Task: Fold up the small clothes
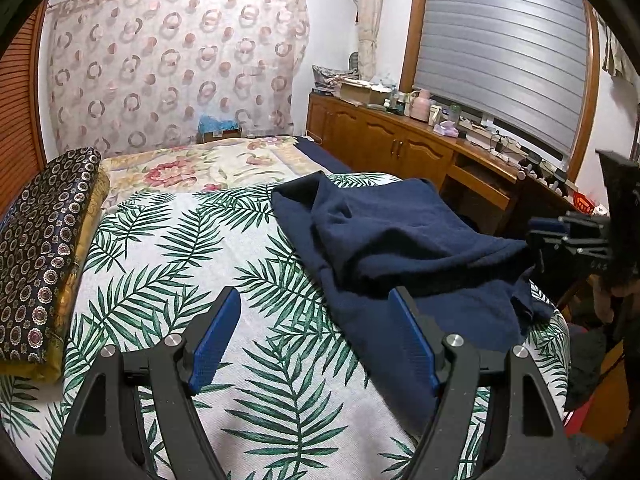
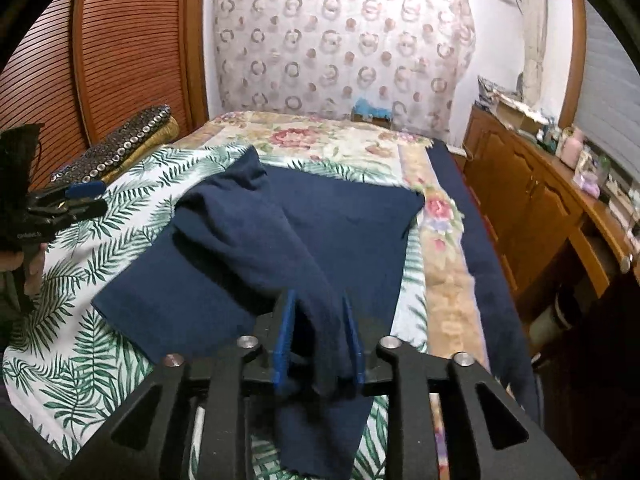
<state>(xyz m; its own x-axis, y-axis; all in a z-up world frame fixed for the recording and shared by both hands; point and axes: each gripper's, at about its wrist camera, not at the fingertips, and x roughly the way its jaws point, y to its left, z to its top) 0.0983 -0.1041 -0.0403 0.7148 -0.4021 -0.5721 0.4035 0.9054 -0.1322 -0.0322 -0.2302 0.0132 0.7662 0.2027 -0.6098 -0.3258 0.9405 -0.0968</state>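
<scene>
Evidently mid-fold, the right gripper [image 2: 319, 334] pinched a raised flap of the navy garment [image 2: 320, 216] between its jaws, while the left gripper [image 1: 316, 336] hovered spread wide, cloth just ahead-right.

A palm-leaf sheet [image 1: 168, 264] covers the bed at frame centre. A dark patterned cushion [image 1: 40, 248] lies at left. A wooden cabinet [image 1: 384, 140] stands upper right.
</scene>
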